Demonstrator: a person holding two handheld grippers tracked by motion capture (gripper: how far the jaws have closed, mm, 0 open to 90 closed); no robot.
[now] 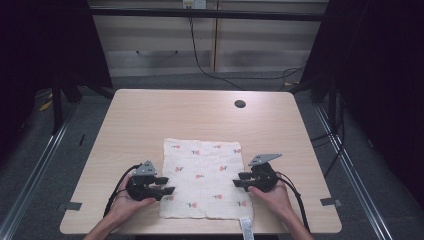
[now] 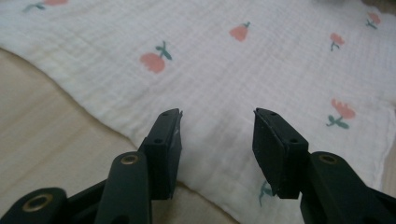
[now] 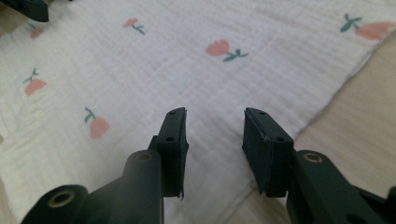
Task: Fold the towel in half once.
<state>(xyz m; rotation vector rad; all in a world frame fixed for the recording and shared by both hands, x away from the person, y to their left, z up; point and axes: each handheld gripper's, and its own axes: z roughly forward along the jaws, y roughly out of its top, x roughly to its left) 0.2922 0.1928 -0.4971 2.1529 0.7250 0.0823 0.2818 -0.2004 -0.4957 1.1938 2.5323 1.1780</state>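
Cloth, white w/ small red flower print, lies flat on wooden table near the person's edge; a white tag hangs off its near edge. Round cable hole sits farther back, well apart. Left tool at cloth's left edge, jaws spread apart, nothing between them, tips over the fabric. Right tool at right edge, likewise parted & empty. Can't tell if tips touch the cloth.
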